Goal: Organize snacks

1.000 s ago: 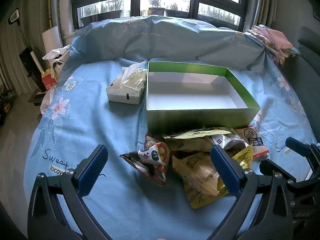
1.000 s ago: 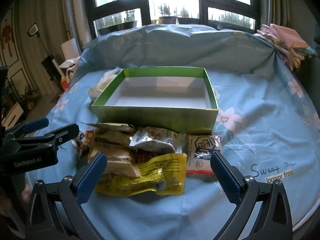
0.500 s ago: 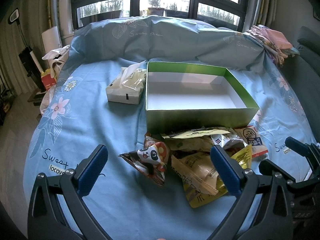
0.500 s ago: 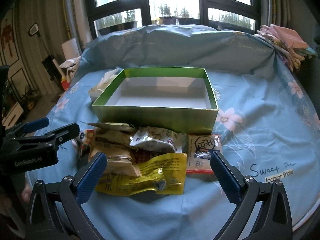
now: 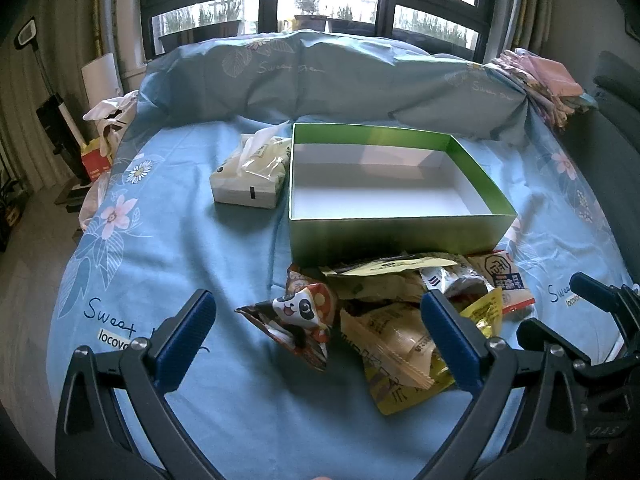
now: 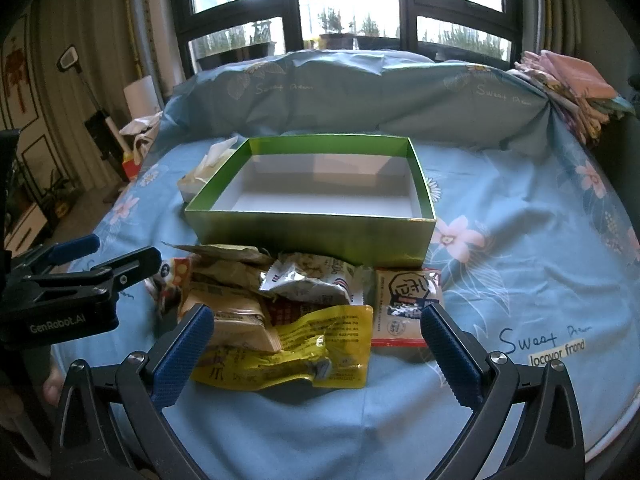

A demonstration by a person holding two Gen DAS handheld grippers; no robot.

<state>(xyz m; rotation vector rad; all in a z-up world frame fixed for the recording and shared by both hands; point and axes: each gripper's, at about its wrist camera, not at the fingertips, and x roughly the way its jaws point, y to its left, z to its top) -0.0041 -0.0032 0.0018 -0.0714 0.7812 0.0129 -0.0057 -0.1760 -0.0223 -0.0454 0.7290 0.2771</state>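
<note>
An empty green box (image 5: 400, 236) (image 6: 312, 232) with a white inside stands on the blue bed sheet. Just in front of it lies a heap of snack packets: a panda packet (image 5: 300, 312), a beige packet (image 5: 392, 344) (image 6: 236, 326), a yellow packet (image 6: 304, 352), a silver packet (image 6: 312, 284) and a red-edged packet (image 6: 406, 308) (image 5: 506, 284). My left gripper (image 5: 318, 336) is open and empty, low in front of the heap's left side. My right gripper (image 6: 314, 350) is open and empty, in front of the yellow packet.
A tissue box (image 5: 250, 180) sits left of the green box. A long pillow roll (image 5: 320, 76) lies behind it. Folded cloths (image 6: 576, 88) are stacked at the far right. The bed edge drops off to the left, toward the floor.
</note>
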